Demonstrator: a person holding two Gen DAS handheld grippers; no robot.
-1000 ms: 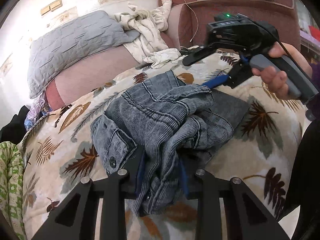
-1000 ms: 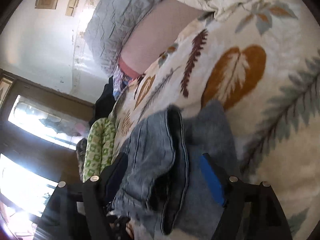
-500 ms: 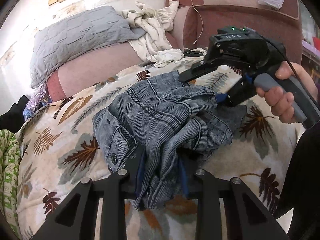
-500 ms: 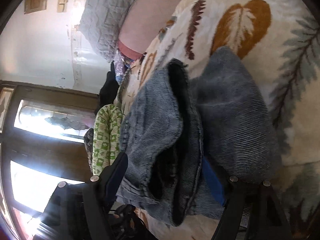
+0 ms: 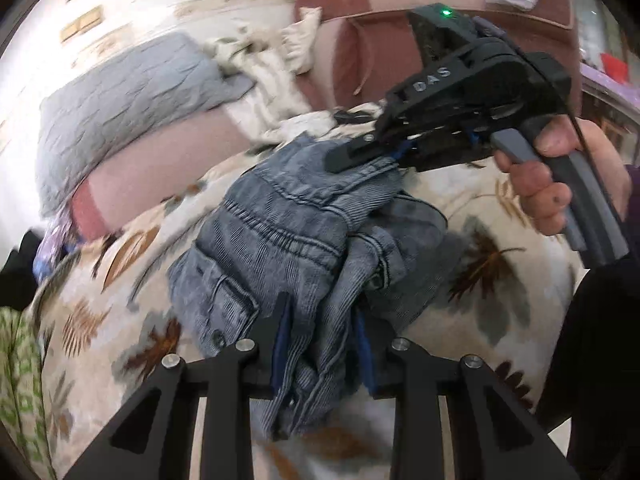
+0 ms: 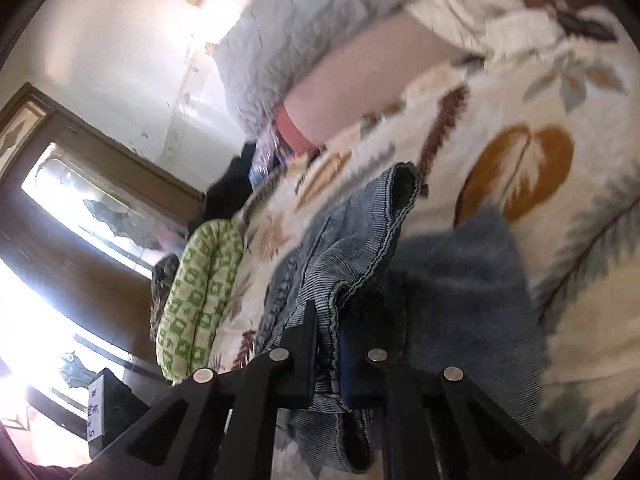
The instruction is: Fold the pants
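Observation:
The blue-grey denim pants (image 5: 288, 236) lie bunched on a leaf-patterned blanket (image 5: 500, 208). My left gripper (image 5: 322, 344) is shut on a thick fold of the pants at their near edge. My right gripper (image 5: 384, 152), held in a hand, is shut on the far edge of the pants and lifts it a little. In the right wrist view the right gripper (image 6: 340, 344) pinches a hemmed fold of the pants (image 6: 360, 248), which stands up off the blanket (image 6: 560, 152).
A grey quilted pillow (image 5: 120, 108) and crumpled cream cloth (image 5: 264, 68) lie at the back, before a maroon sofa back (image 5: 380, 32). A green patterned cushion (image 6: 200, 296) sits at the bed's left edge, with a window behind it (image 6: 60, 240).
The right gripper has closed on the far edge of the pants and pulled it up and toward me. The left gripper has kept its hold on the near fold.

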